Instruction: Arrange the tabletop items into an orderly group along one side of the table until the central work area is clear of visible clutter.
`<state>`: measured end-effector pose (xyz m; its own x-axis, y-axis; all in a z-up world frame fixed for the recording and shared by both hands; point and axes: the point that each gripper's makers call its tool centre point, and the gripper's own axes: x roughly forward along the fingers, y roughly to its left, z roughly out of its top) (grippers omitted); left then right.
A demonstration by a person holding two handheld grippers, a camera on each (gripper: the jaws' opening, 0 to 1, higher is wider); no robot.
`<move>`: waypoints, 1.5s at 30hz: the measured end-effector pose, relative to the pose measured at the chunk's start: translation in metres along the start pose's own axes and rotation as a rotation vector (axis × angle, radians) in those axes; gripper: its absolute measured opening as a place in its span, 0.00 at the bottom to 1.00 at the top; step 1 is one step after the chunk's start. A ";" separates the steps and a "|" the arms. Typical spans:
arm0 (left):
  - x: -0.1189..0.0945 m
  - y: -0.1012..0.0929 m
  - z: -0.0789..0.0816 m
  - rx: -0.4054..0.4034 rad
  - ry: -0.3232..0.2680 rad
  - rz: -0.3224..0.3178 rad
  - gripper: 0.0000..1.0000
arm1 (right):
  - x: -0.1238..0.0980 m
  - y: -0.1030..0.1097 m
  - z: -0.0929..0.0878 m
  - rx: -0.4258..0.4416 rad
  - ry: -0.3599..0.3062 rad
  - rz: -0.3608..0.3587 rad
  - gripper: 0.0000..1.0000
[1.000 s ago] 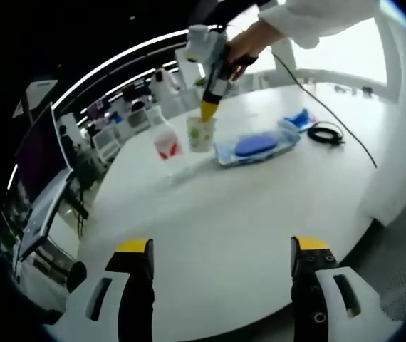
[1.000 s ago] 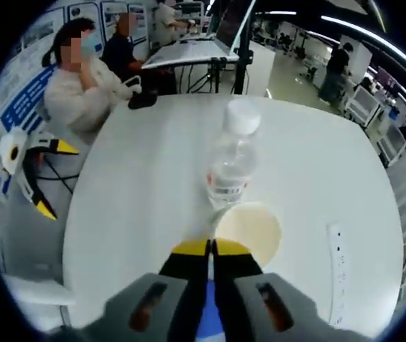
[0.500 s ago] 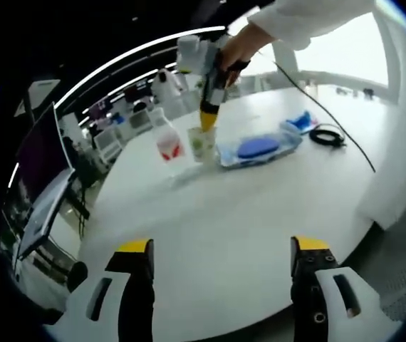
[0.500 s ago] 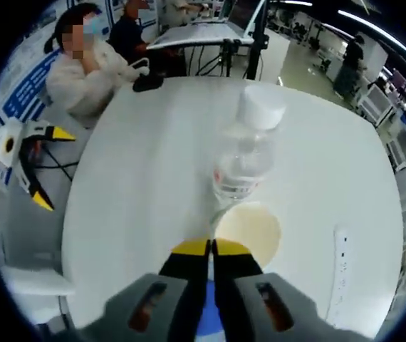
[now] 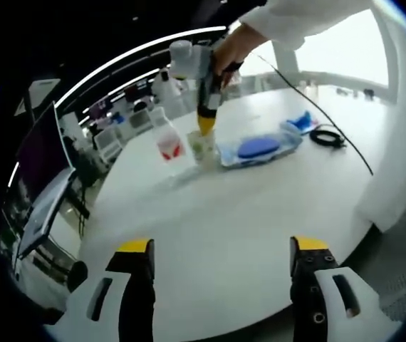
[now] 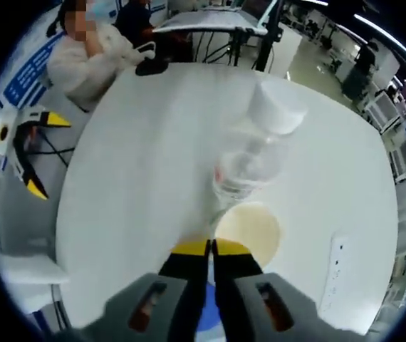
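So the right hand-held gripper (image 6: 211, 248) has its yellow tips pinched together on the rim of the paper cup (image 6: 247, 230), holding it. The cup stands upright, mouth up, touching a clear water bottle (image 6: 254, 155) with a white cap and red label. In the left gripper view the bottle (image 5: 164, 139) stands upright, long axis vertical; in the right gripper view it looks tilted, can't tell if that's just the lens.

Just beside the cup (image 5: 201, 146) is a flat packet of wipes (image 5: 258, 147), long side running toward a coiled black cable (image 5: 327, 135) near the far edge.

The left hand-held gripper (image 5: 221, 251) has its jaws wide apart, holding nothing, over the near edge of the round white surface (image 5: 217, 221). Open-plan office around, monitors and ceiling light strips.
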<state>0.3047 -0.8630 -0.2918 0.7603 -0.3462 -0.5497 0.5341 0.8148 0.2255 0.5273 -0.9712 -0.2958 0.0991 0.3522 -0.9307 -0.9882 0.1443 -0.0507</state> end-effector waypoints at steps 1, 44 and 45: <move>0.000 0.000 0.000 0.000 0.002 0.000 0.74 | 0.002 -0.003 -0.001 -0.002 0.003 0.000 0.00; 0.000 0.003 -0.006 0.024 0.033 0.012 0.74 | 0.005 0.007 0.005 0.000 -0.023 -0.025 0.19; 0.000 0.003 -0.007 0.023 0.034 0.011 0.74 | 0.005 0.003 0.005 -0.006 -0.030 -0.034 0.21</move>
<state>0.3039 -0.8573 -0.2963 0.7535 -0.3206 -0.5740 0.5343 0.8073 0.2505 0.5257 -0.9646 -0.2993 0.1357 0.3744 -0.9173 -0.9849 0.1515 -0.0839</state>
